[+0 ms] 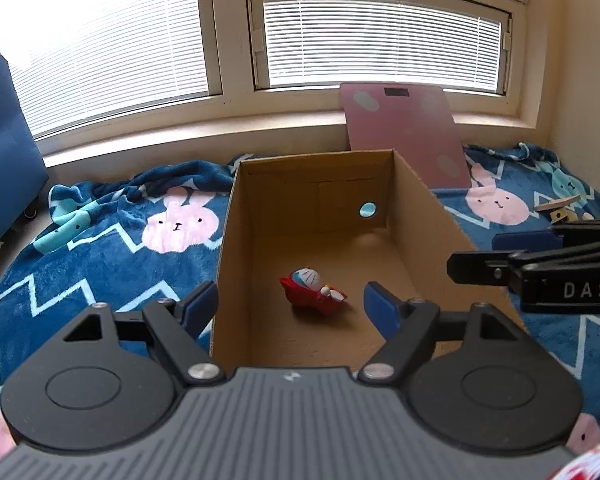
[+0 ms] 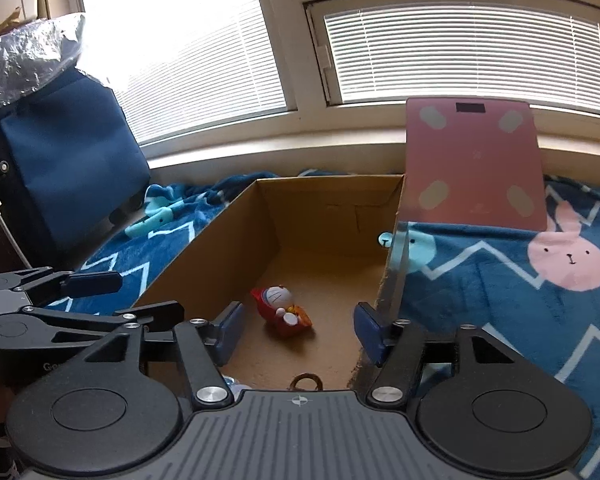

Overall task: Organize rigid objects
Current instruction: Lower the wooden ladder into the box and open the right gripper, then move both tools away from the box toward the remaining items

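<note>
An open cardboard box [image 1: 236, 216] [image 2: 204, 248] stands on a blue bunny blanket. A small red and blue cat figurine [image 1: 310, 288] [image 2: 280, 308] lies on its floor. My left gripper [image 1: 290, 304] is open and empty, above the near end of the box. My right gripper [image 2: 296, 326] is open and empty, also above the near end. The right gripper shows at the right edge of the left wrist view [image 1: 540, 268]. The left gripper shows at the left edge of the right wrist view [image 2: 60, 300]. A wooden toy [image 1: 558, 206] lies on the blanket at the right.
A pink bathroom scale [image 1: 408, 132] [image 2: 474, 164] leans on the wall under the window behind the box. A blue fabric case [image 2: 64, 156] stands at the left. A small brown ring [image 2: 306, 382] lies near the box's near end. The blanket [image 1: 100, 248] covers the floor around the box.
</note>
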